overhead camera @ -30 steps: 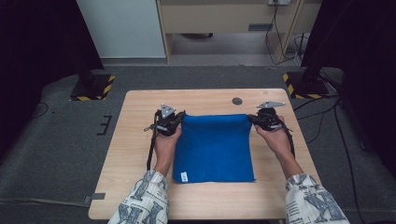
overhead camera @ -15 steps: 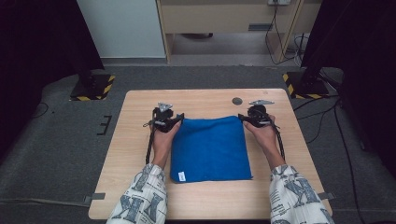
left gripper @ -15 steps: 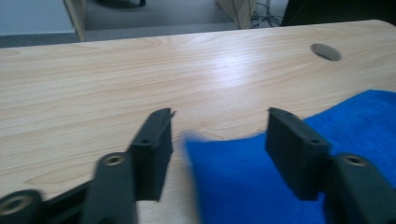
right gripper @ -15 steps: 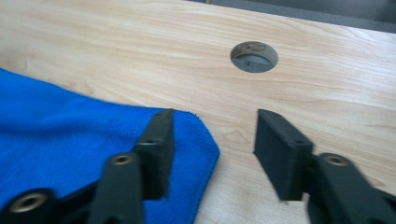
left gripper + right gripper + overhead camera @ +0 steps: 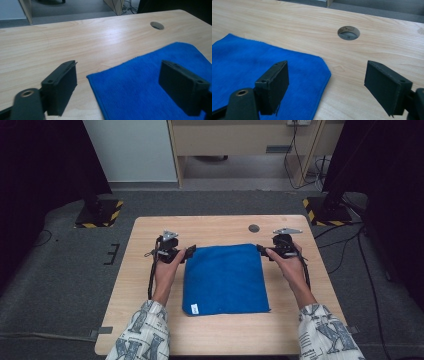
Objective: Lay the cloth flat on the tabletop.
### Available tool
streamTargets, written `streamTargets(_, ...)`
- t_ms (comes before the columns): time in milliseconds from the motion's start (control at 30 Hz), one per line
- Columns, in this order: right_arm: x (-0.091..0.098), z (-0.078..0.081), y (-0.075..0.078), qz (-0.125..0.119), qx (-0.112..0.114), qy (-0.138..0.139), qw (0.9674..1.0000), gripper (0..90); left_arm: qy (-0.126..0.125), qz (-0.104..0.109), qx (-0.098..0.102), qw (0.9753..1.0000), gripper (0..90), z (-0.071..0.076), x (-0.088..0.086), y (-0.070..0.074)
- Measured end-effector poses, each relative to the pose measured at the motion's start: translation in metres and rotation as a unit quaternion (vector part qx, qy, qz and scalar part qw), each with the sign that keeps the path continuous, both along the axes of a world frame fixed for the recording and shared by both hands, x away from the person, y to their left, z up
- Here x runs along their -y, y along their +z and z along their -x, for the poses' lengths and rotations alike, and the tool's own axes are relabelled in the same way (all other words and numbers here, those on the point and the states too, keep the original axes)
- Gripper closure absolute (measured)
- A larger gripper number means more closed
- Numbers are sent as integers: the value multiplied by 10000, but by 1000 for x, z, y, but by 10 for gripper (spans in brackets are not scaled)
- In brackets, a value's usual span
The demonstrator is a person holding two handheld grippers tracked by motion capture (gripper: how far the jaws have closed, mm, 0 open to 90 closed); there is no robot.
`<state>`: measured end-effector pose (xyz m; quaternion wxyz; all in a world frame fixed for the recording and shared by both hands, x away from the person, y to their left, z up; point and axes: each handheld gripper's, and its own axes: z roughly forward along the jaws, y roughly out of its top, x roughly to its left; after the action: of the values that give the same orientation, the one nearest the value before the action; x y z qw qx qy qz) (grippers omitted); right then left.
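Both claws just opened wide off blue cloth (image 5: 225, 279); cloth flat on light wood table (image 5: 210, 227), grey carpet around.

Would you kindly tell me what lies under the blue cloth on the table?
The blue cloth lies flat on the wooden table, with bare wood around it. Whatever its fabric covers is hidden; no bulge shows.
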<state>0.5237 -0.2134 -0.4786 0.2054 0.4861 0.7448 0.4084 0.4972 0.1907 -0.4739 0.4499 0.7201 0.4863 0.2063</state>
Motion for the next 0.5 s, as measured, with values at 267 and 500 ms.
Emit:
streamTargets(267,-11,16,10,27,-8,412,9991,155,-87,240,-20,9997,93,14,-17,-2)
streamTargets(500,-17,21,11,63,9,494,9988,190,-33,139,2,9999,102,22,-29,-7)
